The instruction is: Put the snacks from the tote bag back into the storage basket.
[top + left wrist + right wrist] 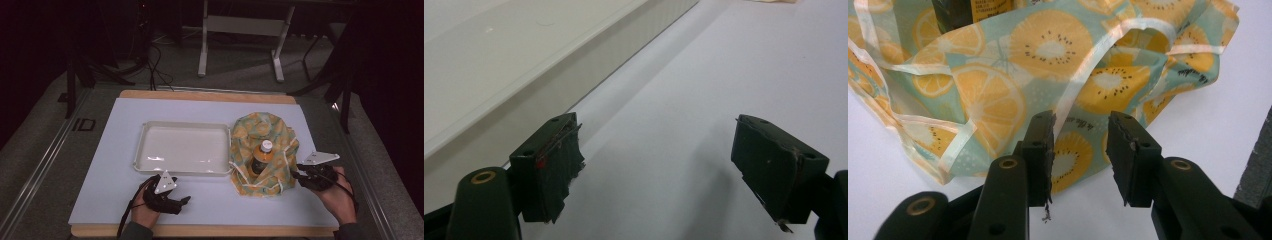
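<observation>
The high view is dim: the room beyond the bench (pixel 210 200) falls off to near black, and only the pale bench top catches the light, which seems to come from overhead. A faint glint sits on the tray (pixel 150 159) floor. In the left gripper view, soft shadows lie under and beside the jaws, and the tray wall ahead of them goes soft. In the right gripper view, the cloth (pixel 998 100) just past the jaws is sharp; the near jaw bases blur.

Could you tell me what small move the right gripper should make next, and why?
Probably ease the right gripper forward and close on the bag edge: its jaws stand open right at the fruit-print fabric, gripping nothing yet. The bottle still sits inside the bag, beside the tray.
</observation>
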{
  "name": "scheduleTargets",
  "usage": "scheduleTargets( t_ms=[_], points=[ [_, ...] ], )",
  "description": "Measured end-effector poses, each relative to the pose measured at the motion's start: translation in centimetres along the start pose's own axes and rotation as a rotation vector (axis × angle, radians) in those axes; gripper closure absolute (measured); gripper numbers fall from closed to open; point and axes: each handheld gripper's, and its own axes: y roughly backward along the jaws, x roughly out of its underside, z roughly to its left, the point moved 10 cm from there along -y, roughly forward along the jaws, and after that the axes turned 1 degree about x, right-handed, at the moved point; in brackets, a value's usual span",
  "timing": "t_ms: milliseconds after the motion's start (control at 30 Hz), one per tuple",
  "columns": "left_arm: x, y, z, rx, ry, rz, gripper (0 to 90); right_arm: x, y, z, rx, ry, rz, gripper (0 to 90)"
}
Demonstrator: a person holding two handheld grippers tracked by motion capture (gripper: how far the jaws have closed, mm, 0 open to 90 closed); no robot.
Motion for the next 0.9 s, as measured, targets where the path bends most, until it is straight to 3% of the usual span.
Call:
scheduleTargets(
  t_ms=[567,900],
  points=[
    [0.0,0.0,0.0,0.01,0.004,0.001,19.7,-1.7,0.5,-0.2,-0.015,0.133,0.093,61.2],
    [0.0,0.0,-0.1,0.014,0.006,0.0,19.7,-2.2,0.4,-0.1,-0.042,0.183,0.121,61.0]
  ],
)
